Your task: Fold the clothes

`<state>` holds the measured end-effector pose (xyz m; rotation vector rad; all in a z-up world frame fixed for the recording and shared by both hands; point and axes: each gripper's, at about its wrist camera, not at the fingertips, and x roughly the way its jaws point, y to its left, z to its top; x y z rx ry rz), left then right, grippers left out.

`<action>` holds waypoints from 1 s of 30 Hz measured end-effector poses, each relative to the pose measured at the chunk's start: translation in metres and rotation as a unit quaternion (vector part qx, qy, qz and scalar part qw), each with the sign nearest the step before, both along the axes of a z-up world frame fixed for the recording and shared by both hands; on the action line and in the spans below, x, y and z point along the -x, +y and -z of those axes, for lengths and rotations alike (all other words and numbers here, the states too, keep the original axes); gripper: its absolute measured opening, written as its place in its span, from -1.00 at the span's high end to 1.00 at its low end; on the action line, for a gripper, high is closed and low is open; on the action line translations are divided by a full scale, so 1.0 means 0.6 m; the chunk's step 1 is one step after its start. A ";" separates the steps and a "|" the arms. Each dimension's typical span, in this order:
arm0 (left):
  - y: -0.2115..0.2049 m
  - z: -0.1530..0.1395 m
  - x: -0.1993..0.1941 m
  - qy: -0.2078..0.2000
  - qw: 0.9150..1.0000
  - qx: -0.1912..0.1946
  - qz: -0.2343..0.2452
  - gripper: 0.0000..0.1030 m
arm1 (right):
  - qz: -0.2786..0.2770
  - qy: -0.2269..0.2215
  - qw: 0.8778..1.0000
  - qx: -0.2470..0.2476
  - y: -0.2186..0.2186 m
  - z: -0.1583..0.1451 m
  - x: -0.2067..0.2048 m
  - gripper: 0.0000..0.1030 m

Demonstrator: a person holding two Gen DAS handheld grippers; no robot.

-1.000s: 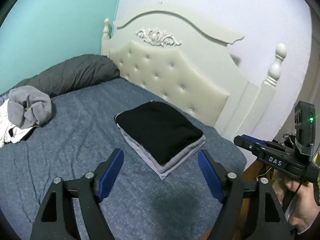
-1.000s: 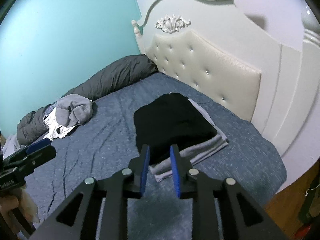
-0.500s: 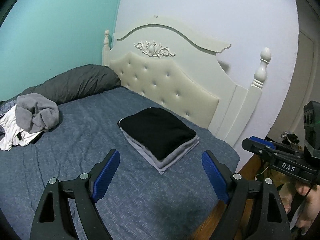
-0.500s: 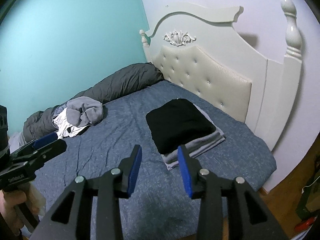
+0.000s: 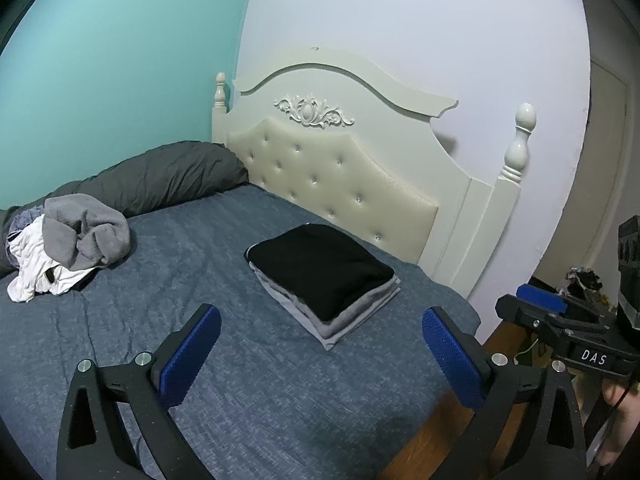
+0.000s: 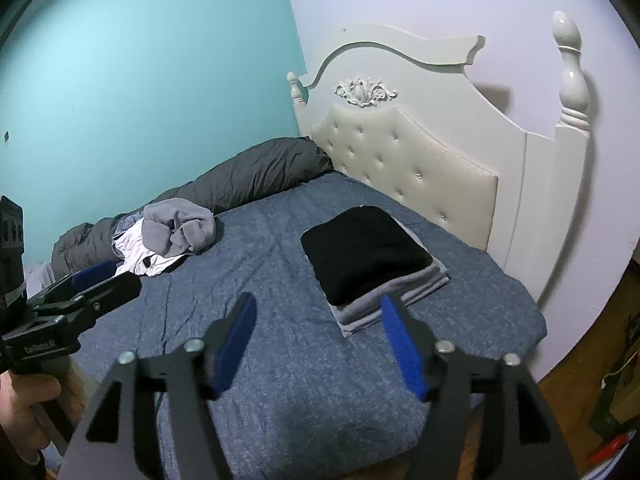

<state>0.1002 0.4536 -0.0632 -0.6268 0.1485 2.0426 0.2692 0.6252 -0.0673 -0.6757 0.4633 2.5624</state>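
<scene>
A neat stack of folded clothes [image 5: 324, 276], black on top of grey layers, lies on the blue bed [image 5: 200, 264] near the headboard; it also shows in the right wrist view [image 6: 370, 258]. A loose pile of unfolded grey and white clothes [image 5: 68, 244] lies at the far left of the bed, seen too in the right wrist view [image 6: 168, 236]. My left gripper [image 5: 320, 350] is open and empty, held above the bed short of the stack. My right gripper [image 6: 320, 338] is open and empty, also short of the stack.
A rolled dark grey duvet [image 5: 160, 176] lies along the teal wall. The cream tufted headboard [image 5: 340, 176] with its posts stands behind the stack. The bed's edge and wooden floor [image 6: 580, 360] are at the right. Clutter sits on the floor at far right [image 5: 584, 284].
Both grippers have pulled back and up from the folded stack. The right gripper's jaws have opened from nearly shut to wide. The left stayed open.
</scene>
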 end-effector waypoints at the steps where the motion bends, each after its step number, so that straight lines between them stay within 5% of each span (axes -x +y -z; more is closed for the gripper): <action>1: -0.002 0.000 -0.001 -0.002 1.000 0.000 0.000 -0.99 | 0.004 0.000 1.000 0.001 -0.001 0.001 -0.002 -0.44; 11: -0.022 -0.002 -0.017 -0.003 1.000 -0.001 0.001 -0.99 | 0.027 -0.003 1.000 -0.013 -0.021 0.006 -0.030 -0.86; 30: -0.055 0.001 -0.032 -0.004 1.000 0.009 -0.017 -0.99 | 0.028 0.004 0.999 -0.026 -0.053 0.002 -0.049 -0.98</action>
